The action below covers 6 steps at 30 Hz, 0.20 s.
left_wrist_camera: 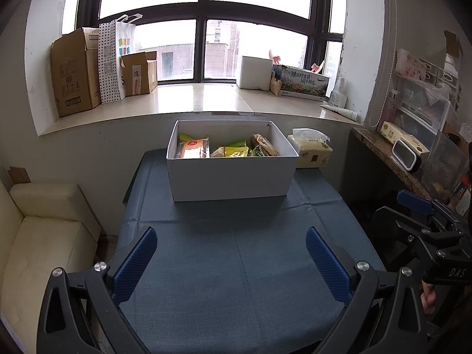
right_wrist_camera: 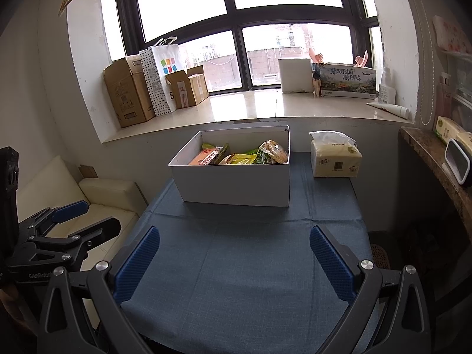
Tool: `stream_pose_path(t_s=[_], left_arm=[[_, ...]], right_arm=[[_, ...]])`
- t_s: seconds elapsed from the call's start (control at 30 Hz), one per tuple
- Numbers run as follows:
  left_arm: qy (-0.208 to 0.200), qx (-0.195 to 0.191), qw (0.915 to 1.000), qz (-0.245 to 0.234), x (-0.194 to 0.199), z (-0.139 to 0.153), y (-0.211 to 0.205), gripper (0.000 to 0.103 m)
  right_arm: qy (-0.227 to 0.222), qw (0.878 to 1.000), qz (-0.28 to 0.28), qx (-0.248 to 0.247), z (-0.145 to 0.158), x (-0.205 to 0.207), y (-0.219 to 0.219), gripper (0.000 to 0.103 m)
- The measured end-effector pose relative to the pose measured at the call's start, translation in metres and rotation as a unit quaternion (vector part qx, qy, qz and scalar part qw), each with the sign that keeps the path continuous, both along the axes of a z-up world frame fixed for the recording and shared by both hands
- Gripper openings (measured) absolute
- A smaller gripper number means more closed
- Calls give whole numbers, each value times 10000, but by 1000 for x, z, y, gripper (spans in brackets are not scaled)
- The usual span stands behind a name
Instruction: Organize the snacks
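Snacks [left_wrist_camera: 224, 147] fill a white box [left_wrist_camera: 233, 177] on the blue tablecloth [left_wrist_camera: 236, 250].
Left gripper [left_wrist_camera: 231, 244] and right gripper [right_wrist_camera: 234, 244] both gape wide, empty; "DAS" legible on the right one's frame.

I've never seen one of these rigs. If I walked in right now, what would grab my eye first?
Probably the white box at the far end of the blue-clothed table, open on top and filled with colourful snack packets. Near the camera, the left gripper and right gripper both gape open and empty above the bare cloth. A tissue pack sits just right of the box.
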<state>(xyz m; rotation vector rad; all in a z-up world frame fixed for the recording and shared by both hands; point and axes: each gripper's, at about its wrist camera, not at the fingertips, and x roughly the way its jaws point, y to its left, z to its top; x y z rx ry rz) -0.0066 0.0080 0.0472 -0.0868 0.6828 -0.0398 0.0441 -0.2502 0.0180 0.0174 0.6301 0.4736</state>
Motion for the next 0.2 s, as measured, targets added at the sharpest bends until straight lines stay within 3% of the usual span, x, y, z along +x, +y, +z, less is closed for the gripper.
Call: stream_pose_path(t_s=[0.2], left_arm=[[2,7,10000,3,-1,0,-1,103]], right_arm=[[6,10000,-2,-1,-1,0,0,103]])
